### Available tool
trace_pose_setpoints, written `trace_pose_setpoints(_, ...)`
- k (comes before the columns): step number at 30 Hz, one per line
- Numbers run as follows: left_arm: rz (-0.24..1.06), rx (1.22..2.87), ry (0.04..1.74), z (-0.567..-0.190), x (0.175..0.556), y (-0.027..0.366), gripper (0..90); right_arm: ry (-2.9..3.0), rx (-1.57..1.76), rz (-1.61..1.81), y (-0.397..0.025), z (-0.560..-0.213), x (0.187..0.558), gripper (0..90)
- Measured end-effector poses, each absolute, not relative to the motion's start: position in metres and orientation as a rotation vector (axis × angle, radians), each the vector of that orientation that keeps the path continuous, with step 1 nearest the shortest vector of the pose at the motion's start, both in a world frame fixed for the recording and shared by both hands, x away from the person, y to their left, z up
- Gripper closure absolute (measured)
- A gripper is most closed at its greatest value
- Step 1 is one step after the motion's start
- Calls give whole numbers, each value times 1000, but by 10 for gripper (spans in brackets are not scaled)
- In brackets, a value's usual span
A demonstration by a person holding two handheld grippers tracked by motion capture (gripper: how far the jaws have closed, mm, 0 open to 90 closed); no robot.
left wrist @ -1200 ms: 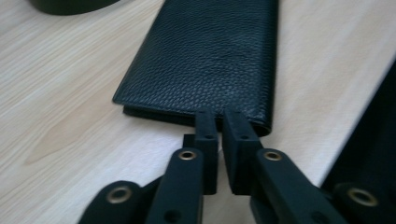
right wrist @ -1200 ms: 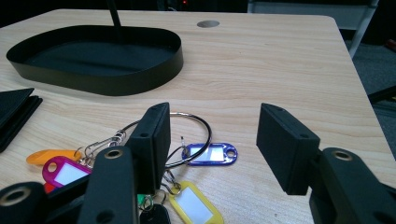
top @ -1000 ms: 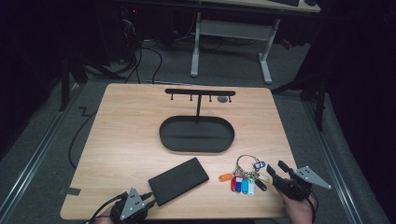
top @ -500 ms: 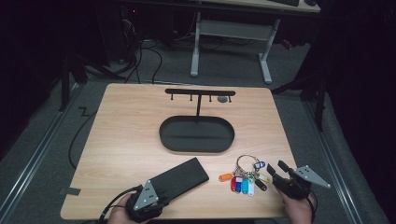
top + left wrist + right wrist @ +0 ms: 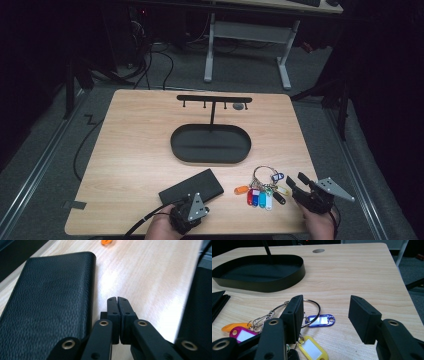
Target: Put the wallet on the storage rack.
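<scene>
- My right gripper (image 5: 324,317) gapes, released, at the near-right key bunch (image 5: 264,189): light, loose, jangly; best pinched by its stiff ring (image 5: 312,312).
- My left gripper (image 5: 117,302) is clenched empty beside the leather wallet (image 5: 47,305).

Bare table (image 5: 135,150) left of tray (image 5: 210,144)

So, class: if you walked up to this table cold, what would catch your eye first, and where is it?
Probably the bunch of keys with bright tags, near the front right edge of the table, just ahead of the open right gripper. Next, the black oval tray with its hook stand at the centre. Then the black leather wallet at front left, beside the shut left gripper.
</scene>
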State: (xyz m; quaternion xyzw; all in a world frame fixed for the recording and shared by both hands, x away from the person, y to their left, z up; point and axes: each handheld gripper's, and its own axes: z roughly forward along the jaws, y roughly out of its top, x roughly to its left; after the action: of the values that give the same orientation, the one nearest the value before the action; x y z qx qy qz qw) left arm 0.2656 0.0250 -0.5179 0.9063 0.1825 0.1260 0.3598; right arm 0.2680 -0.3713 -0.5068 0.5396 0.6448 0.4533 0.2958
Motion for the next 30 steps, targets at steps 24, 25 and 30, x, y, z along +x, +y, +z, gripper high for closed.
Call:
trace_pose_setpoints(24,403,2193,581,-506,285,61,777,1722,1435,1212,-373,-507,268,464)
trace_pose_setpoints(25,406,2179,574,-502,284,68,770,1722,1438,1214,-373,-507,268,464)
trace_pose_setpoints(30,443,2164,570,-494,279,98,637,1728,1444,1213,-374,-509,268,462)
